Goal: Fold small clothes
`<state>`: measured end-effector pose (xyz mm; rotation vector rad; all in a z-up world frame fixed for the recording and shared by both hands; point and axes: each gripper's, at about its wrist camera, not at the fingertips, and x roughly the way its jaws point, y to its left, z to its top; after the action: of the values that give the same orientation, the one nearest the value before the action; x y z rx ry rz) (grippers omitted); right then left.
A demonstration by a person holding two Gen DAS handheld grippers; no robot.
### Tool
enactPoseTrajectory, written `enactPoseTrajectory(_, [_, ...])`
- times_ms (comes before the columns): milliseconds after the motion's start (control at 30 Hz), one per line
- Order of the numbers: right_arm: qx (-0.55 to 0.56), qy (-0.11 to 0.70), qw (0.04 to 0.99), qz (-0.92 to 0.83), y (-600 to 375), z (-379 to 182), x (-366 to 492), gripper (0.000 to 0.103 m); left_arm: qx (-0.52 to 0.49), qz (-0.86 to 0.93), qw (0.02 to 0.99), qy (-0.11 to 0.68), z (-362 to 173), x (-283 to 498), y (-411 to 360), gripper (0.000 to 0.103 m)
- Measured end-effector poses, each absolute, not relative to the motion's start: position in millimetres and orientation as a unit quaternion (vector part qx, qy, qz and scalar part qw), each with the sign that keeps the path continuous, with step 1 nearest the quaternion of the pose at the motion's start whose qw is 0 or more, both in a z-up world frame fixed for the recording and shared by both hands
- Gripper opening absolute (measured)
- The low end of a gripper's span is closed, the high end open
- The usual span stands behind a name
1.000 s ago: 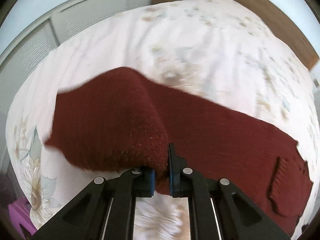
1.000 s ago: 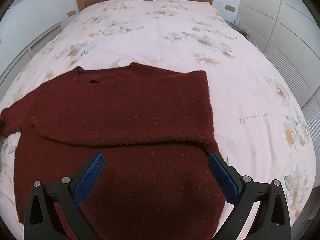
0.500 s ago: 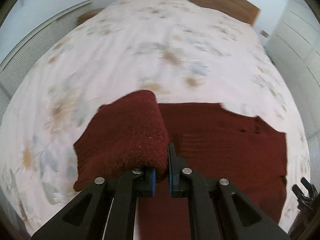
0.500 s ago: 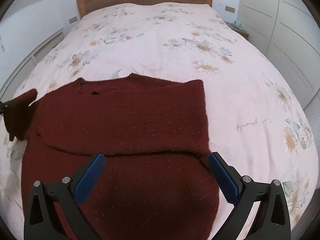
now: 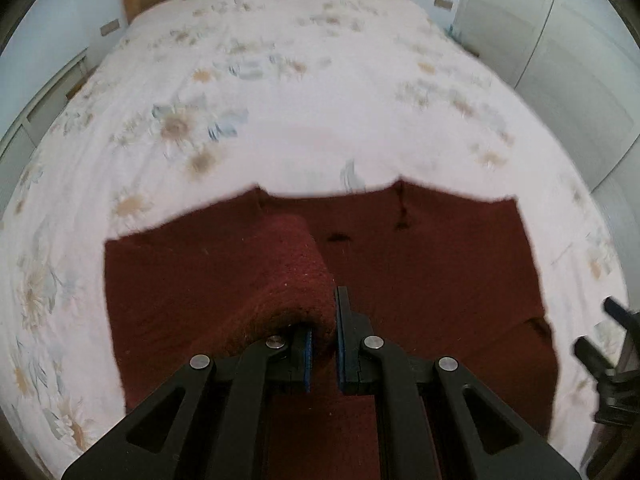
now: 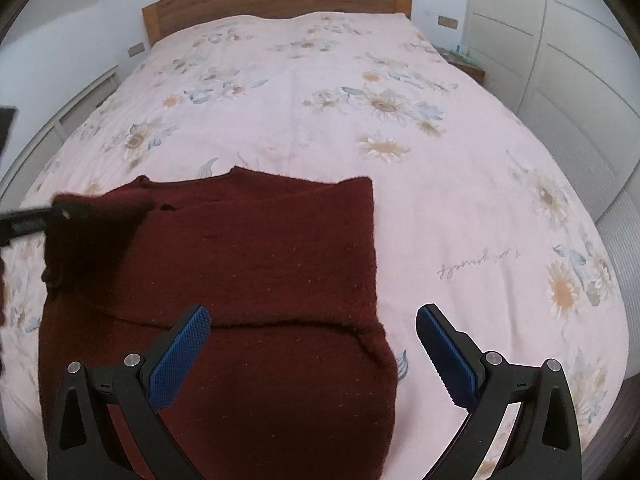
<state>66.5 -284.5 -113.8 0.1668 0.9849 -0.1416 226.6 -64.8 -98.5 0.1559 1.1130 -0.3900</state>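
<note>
A: Judging by the sweater (image 6: 248, 280) on the bed (image 6: 440, 184), how far along is the fold?

B: Partway, I'd say. One sleeve already lies folded across the body. The left gripper (image 5: 322, 344) has its jaws clamped on the other sleeve (image 5: 280, 276), lifted over the body but not laid down.

A: And the right gripper (image 6: 312, 344)?

B: Jaws wide apart, holding nothing, above the lower right part. The sleeve, then the body fold, remain.

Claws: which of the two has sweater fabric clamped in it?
The left claw: it is shut on a raised fold of the maroon sweater. The right claw is wide open over the sweater's near right edge, holding nothing.
</note>
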Motion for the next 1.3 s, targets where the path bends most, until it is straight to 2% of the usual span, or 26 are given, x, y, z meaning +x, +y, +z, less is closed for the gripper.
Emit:
enactPoseTrajectory(200, [0.085,0.49,0.865,-0.06,-282.1,-131.0,63.6,0.103,0.102,-0.175,0.802,0.562,-147.3,214.2,-63.2,0.008])
enactPoseTrajectory(300, [0.086,0.495,0.863,-0.058,-280.9,-136.3,62.1,0.103,0.107,-0.174,0.796,0.571,-154.7,208.7,-62.6,0.009])
enactPoseTrajectory(400, [0.091,0.497,0.861,-0.059,-281.0,-139.5,61.3,0.103,0.106,-0.166,0.782,0.592,-159.8,210.6,-62.0,0.016])
enactPoseTrajectory(500, [0.094,0.497,0.861,-0.056,-280.0,-139.7,59.6,0.103,0.095,-0.163,0.774,0.604,-164.3,212.9,-58.8,0.038])
enactPoseTrajectory(533, [0.093,0.497,0.861,-0.056,-280.1,-139.7,59.8,0.103,0.09,-0.164,0.774,0.605,-164.6,213.6,-57.1,0.049])
enactPoseTrajectory(600, [0.091,0.498,0.861,-0.054,-279.8,-139.7,58.6,0.103,0.085,-0.167,0.771,0.609,-164.6,212.0,-55.7,0.059])
enactPoseTrajectory(667, [0.092,0.498,0.861,-0.055,-281.0,-140.2,57.6,0.103,0.081,-0.178,0.764,0.615,-164.9,210.6,-54.8,0.079])
enactPoseTrajectory(733, [0.095,0.497,0.861,-0.056,-281.8,-140.5,56.0,0.103,0.073,-0.188,0.759,0.619,-164.9,209.4,-51.6,0.092])
enactPoseTrajectory(833, [0.099,0.499,0.859,-0.057,-282.9,-141.9,52.2,0.103,0.07,-0.197,0.754,0.622,-164.9,208.2,-45.3,0.094])
enactPoseTrajectory(900, [0.099,0.5,0.858,-0.058,-283.0,-143.0,50.0,0.103,0.074,-0.201,0.75,0.626,-165.1,205.5,-39.5,0.102])
enactPoseTrajectory(1300, [0.101,0.505,0.855,-0.051,-280.1,-144.1,44.4,0.103,0.101,-0.195,0.751,0.622,-153.7,171.1,25.8,0.102])
